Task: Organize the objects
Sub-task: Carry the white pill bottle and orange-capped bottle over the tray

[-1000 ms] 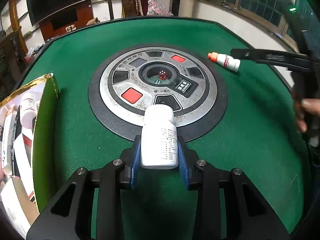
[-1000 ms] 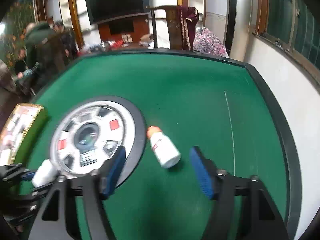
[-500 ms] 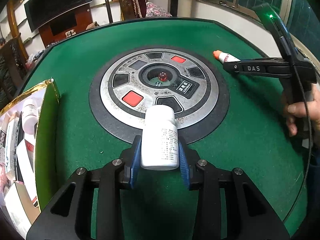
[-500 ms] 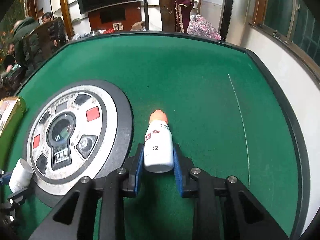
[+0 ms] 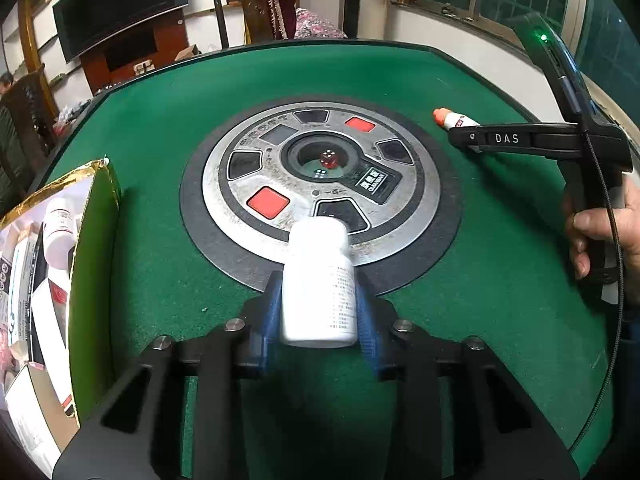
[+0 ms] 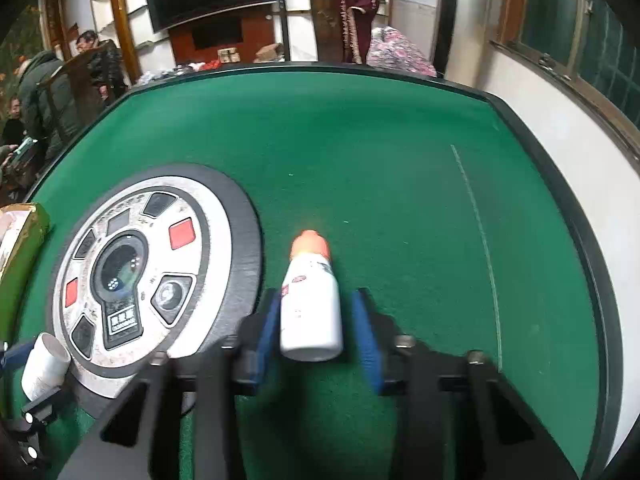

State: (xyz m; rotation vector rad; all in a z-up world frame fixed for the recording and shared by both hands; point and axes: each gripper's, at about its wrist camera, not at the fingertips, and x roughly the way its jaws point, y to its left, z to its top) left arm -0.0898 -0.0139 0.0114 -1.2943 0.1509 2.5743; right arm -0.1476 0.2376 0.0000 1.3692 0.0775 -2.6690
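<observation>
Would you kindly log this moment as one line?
left claw: holds white pill bottle | right claw: just closed around orange-capped bottle | green table

My table (image 5: 168,112) is covered with green felt and has a dark raised rim. In its middle a round metal control disc (image 5: 320,184) is set, with red buttons and dice under a small dome. At the left edge an open box (image 5: 94,264) with a gold border rests on the felt.
</observation>
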